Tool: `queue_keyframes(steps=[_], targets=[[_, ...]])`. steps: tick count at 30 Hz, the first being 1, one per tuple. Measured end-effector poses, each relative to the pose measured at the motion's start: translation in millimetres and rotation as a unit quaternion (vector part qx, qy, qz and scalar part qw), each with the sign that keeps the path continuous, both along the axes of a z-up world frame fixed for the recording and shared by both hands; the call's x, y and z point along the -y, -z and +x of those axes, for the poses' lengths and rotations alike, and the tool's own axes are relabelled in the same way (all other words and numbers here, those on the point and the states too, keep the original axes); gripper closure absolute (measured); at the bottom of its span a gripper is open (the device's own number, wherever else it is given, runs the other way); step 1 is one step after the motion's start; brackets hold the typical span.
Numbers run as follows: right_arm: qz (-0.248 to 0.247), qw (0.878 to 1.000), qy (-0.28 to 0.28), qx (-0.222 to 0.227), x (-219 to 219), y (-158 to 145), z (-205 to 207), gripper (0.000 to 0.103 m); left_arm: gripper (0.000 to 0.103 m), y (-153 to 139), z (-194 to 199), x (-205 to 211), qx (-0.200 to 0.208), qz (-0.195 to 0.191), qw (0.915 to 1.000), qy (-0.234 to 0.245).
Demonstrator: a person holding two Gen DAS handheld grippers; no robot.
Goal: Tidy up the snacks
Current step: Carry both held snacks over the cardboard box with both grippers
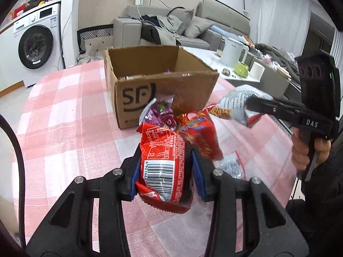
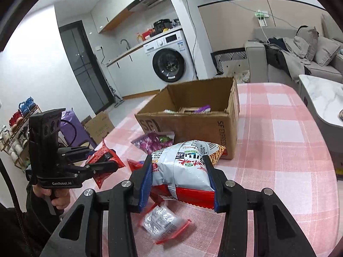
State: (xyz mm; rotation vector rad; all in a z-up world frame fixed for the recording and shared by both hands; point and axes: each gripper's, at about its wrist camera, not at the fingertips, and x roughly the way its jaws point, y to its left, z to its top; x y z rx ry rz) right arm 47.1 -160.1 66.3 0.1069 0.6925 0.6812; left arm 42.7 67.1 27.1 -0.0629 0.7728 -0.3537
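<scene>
Your left gripper (image 1: pixel 166 167) is clamped on a crinkly red packet (image 1: pixel 165 165), its blue pads pressing the glossy foil on both sides, barcode facing you, held clear of the table. Your right gripper (image 2: pixel 179 175) is clenched on a puffy white-and-red chip bag (image 2: pixel 184 169), also lifted, its smooth film bulging between the pads.

Ahead stands an open brown cardboard box (image 2: pixel 193 126), corrugated, printed in black, with a few packets lying inside. Just in front of it lies a purple packet (image 2: pixel 154 141) and a red bag (image 1: pixel 201 135); nearer you, a small clear pouch with red edges (image 2: pixel 164 222) lies flat.

All this rests on a table under a woven pink-and-white checked cloth (image 2: pixel 278 150). Beyond are a white washing machine (image 2: pixel 169 57) and a grey sofa (image 1: pixel 193 27) with cushions.
</scene>
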Motion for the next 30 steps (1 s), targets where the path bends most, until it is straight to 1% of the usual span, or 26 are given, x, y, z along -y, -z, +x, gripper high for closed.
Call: queue_keyframes(steps=[5,13,20,26,30], targets=[[0.007,1.0,0.004,0.012,3.1,-9.3,-3.4,0.059,0.065,-17.9,-1.0,-9.0,0.016,-0.001,0.9998,-0.015],[0.026,0.999,0.017,0.036,8.1,-27.7,-4.2,0.059,0.065,-47.7,10.3,1.3,0.052,-0.008,0.9978,-0.04],[0.031,0.998,0.016,0.054,1.2,-45.5,4.0,0.059,0.065,-70.4,28.6,8.8,0.069,-0.002,0.9962,-0.053],[0.03,0.997,0.014,0.063,-9.3,-57.6,14.2,0.059,0.065,-80.9,50.3,16.6,0.076,0.006,0.9949,-0.066],[0.033,0.997,0.016,0.064,-13.4,-62.7,23.7,0.059,0.065,-82.5,66.0,19.7,0.076,0.013,0.9945,-0.071]])
